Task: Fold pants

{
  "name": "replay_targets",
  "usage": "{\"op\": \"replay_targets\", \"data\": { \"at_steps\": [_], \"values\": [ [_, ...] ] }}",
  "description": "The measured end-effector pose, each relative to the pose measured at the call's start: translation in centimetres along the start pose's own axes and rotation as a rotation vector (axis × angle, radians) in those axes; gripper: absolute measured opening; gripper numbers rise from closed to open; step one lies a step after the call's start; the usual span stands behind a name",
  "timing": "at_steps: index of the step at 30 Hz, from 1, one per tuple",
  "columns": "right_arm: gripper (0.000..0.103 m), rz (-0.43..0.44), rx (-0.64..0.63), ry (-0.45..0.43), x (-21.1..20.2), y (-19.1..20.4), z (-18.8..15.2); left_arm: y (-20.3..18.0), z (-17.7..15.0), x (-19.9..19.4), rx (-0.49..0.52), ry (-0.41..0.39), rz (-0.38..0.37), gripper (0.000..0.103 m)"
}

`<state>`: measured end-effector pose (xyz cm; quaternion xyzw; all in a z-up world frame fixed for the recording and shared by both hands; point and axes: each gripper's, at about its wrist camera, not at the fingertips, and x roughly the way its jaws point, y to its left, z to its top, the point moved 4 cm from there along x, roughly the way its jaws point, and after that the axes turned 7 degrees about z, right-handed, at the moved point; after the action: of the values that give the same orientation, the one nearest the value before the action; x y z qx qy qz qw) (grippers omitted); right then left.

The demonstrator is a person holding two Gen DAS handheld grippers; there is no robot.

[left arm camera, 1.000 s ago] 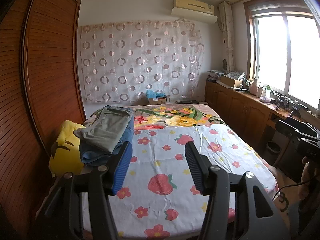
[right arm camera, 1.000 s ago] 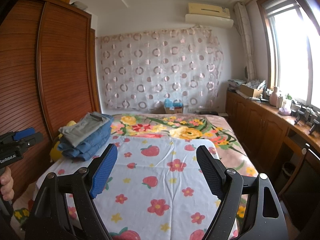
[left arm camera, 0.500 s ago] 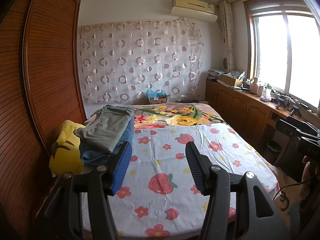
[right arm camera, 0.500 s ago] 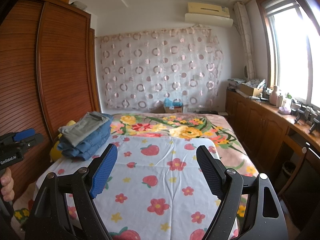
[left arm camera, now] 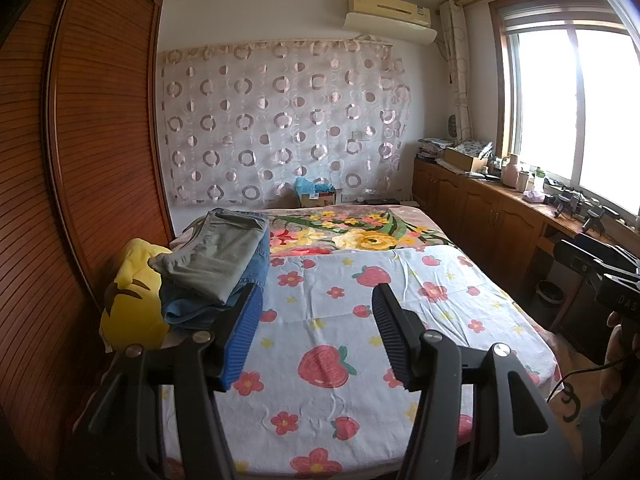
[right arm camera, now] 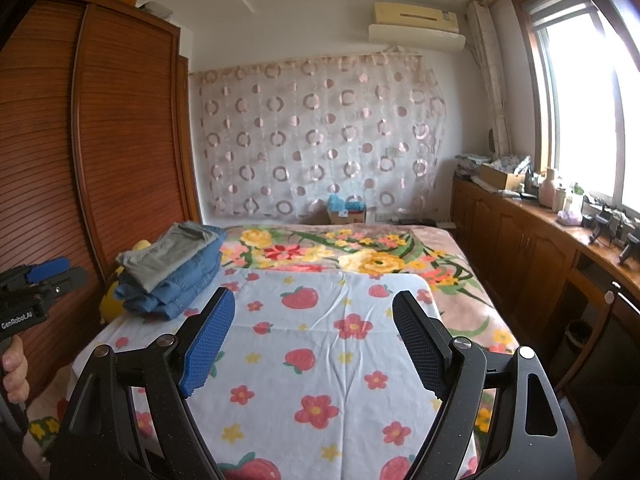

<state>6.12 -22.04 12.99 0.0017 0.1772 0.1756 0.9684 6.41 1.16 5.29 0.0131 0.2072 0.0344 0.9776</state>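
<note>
Nothing has moved since earlier: left gripper (left arm camera: 316, 336) and right gripper (right arm camera: 312, 344) hover with jaws wide, empty, above the bed (right arm camera: 320, 360); folded pants (left arm camera: 216, 268) lie stacked at its left edge.

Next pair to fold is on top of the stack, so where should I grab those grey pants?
Take the grey pants at the near folded corner overhanging the jeans. Come from the bed's open middle, low and level; that edge sticks out free, while the wardrobe blocks the far side.

sheet (left arm camera: 320, 312): white, strawberries, flowers; pants (left arm camera: 216, 256): grey-green over blue denim; curtain (left arm camera: 280, 128): ringed
</note>
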Motion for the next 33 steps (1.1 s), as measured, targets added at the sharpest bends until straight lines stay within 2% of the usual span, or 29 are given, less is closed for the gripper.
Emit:
{"op": "replay_targets", "data": {
  "at_steps": [33],
  "values": [
    [0.083,0.002,0.003,0.002,-0.08,-0.21,0.04,-0.07,0.20,-0.02,0.000,0.001,0.000,0.059]
  ]
}}
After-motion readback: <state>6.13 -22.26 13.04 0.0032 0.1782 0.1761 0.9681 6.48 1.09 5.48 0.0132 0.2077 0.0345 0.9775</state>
